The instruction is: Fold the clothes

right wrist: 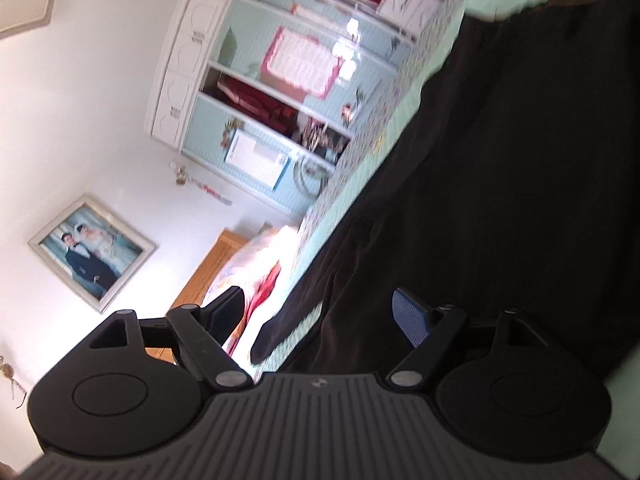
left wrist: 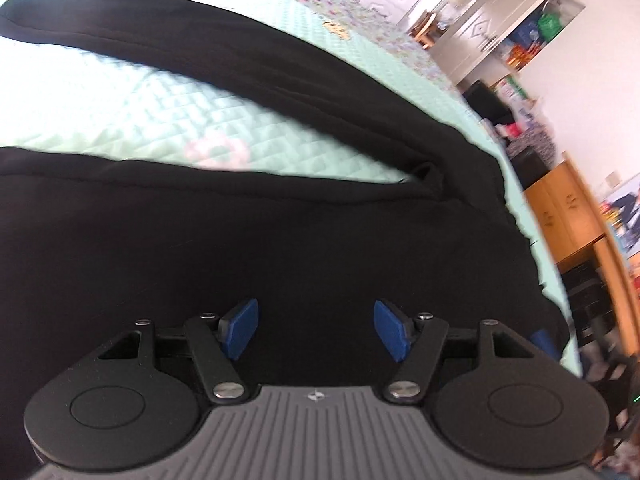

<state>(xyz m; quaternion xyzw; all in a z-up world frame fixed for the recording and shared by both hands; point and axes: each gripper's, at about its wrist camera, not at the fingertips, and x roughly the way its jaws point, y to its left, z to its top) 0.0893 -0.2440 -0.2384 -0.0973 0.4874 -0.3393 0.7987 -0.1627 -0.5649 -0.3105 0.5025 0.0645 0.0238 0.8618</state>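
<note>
Black trousers [left wrist: 280,240] lie spread on a mint quilted bedspread [left wrist: 140,120], the two legs parting in a V toward the upper left. My left gripper [left wrist: 316,328] hovers over the near leg, open, its blue pads [left wrist: 240,328] apart with only dark cloth below them and nothing pinched. In the right wrist view the picture is rolled sideways: the same black trousers [right wrist: 500,180] fill the right half. My right gripper [right wrist: 320,316] stands open, its blue pad [right wrist: 410,316] over the cloth, with no fabric pressed between the fingers.
The bedspread's edge [left wrist: 536,256] runs down the right of the left wrist view, with wooden cabinets [left wrist: 568,208] and clutter beyond. The right wrist view shows a white shelf unit [right wrist: 280,80], a framed photo [right wrist: 92,248] and a patterned pillow [right wrist: 260,272].
</note>
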